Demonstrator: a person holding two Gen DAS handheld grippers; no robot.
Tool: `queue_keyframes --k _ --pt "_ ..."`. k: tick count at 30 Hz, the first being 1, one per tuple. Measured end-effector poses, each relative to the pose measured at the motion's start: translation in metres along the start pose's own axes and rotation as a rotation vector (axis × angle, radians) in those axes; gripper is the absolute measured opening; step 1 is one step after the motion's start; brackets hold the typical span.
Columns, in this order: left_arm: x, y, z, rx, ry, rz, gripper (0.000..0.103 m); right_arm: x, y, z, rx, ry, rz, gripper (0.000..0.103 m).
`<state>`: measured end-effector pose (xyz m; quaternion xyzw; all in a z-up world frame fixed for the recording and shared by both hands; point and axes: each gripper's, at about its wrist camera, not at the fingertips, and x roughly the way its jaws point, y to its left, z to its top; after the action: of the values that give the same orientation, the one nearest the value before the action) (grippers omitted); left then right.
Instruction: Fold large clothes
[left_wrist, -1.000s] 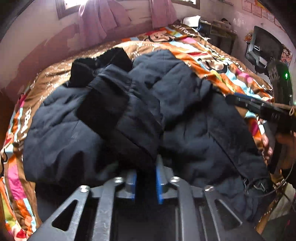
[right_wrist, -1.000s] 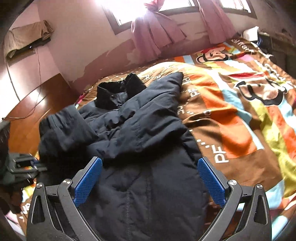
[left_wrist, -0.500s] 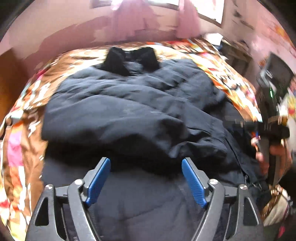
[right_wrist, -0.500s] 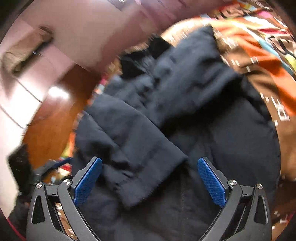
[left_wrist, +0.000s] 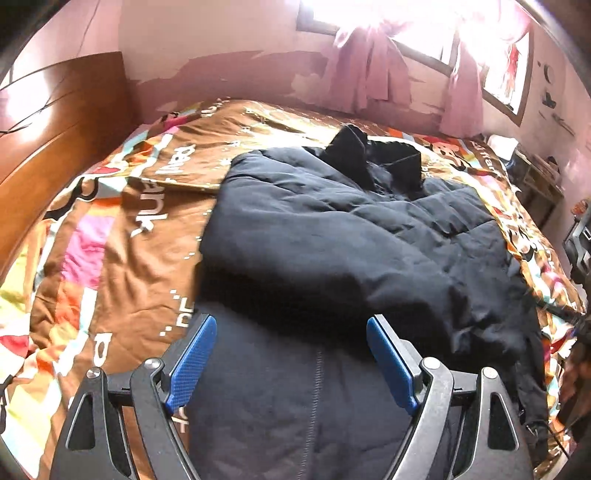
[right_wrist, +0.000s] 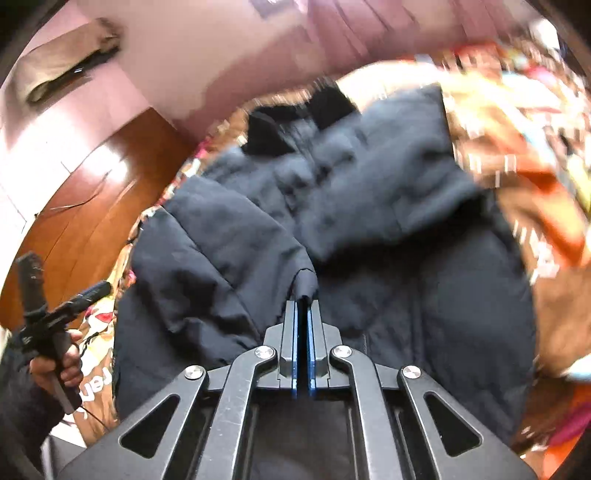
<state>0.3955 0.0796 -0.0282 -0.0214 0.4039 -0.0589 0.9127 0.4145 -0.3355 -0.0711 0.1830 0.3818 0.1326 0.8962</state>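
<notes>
1. Dark padded jacket (left_wrist: 354, 251) spread on patterned bedspread (left_wrist: 110, 236), collar at far end, both sleeves folded across the body.
2. Left gripper (left_wrist: 291, 354): jaws wide, empty, poised over near hem.
3. Right gripper (right_wrist: 303, 314): jaws narrowed on a fabric pinch just ahead of the tips, probably a sleeve cuff; view blurred.
4. Step in hand: sleeve fold-in, seemingly nearing completion.
5. Next move, by judgement: release pinch, grasp hem corners, fold toward collar.
</notes>
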Motion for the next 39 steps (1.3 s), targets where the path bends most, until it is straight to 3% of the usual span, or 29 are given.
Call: queue_keyframes --k 3,6,11,15,18,20,22,25,30,32,36,39 --pt "-0.004 0.005 -0.005 0.002 -0.016 0.011 0.082 -0.032 0.01 0.029 -0.08 -0.157 -0.121 0.004" --pt "0.004 0.006 0.0 0.006 -0.028 0.027 0.082 -0.038 0.01 0.057 -0.108 -0.223 -0.215 0.004" --pt "0.035 -0.001 0.037 0.01 -0.075 0.0 0.082 0.008 0.008 0.08 -0.191 -0.199 -0.322 0.004" --pt "0.067 -0.008 0.066 -0.021 -0.065 -0.048 0.082 0.048 -0.001 0.083 -0.228 -0.157 -0.403 0.006" --pt "0.084 -0.016 0.08 -0.051 -0.018 -0.057 0.082 0.046 -0.003 0.084 -0.185 -0.154 -0.419 0.017" --pt "0.095 -0.021 0.089 -0.069 0.053 -0.076 0.082 0.04 0.002 0.088 -0.18 -0.154 -0.433 0.044" --pt "0.103 -0.029 0.1 -0.067 0.101 -0.08 0.082 0.041 0.007 0.098 -0.213 -0.113 -0.446 0.049" --pt "0.11 -0.042 0.117 -0.031 0.121 -0.078 0.082 0.049 0.02 0.112 -0.243 -0.041 -0.394 0.049" --pt "0.146 -0.062 0.132 0.048 0.195 -0.11 0.08 0.116 0.029 0.125 -0.231 0.227 -0.16 0.049" --pt "0.16 -0.069 0.125 0.099 0.249 -0.14 0.075 0.136 0.025 0.119 -0.212 0.295 -0.133 0.049" --pt "0.169 -0.079 0.1 0.272 0.281 -0.13 0.074 0.145 0.018 0.099 -0.243 0.331 -0.099 0.051" --pt "0.174 -0.09 0.085 0.384 0.301 -0.083 0.075 0.141 0.021 0.075 -0.319 0.287 -0.105 0.051"
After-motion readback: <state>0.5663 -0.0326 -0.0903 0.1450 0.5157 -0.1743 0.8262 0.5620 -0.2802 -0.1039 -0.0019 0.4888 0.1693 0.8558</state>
